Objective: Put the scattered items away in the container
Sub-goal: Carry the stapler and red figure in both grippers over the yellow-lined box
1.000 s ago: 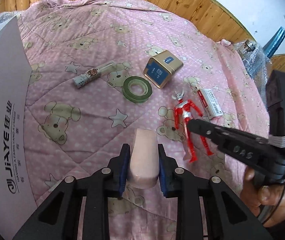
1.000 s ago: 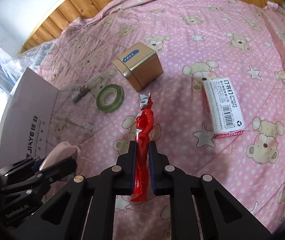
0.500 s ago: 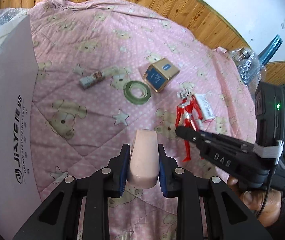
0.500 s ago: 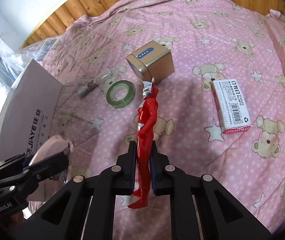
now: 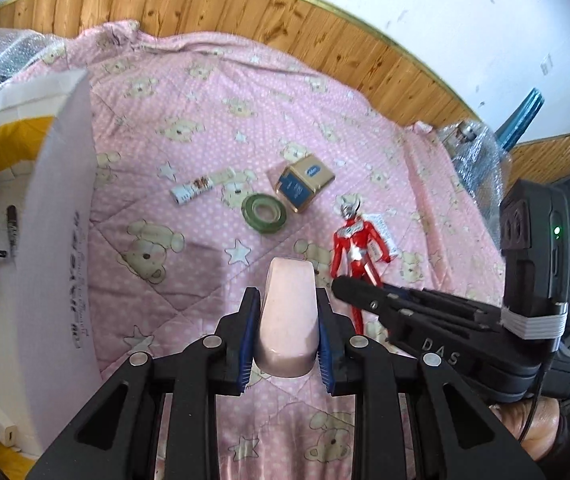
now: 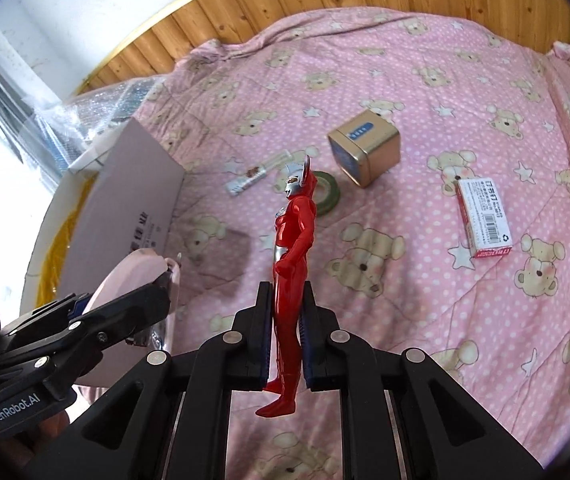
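- Left wrist view: your left gripper (image 5: 288, 322) is clamped on the pink case (image 5: 288, 312); it looks smooth and rounded, so it may slip, keep the pads at its middle.
- Your right gripper (image 6: 285, 334) grips the red figure (image 6: 292, 264) by the legs, held off the quilt (image 6: 425, 280); I judge it light, stiff plastic.
- At the far left stands the white box (image 5: 61, 216), the container.
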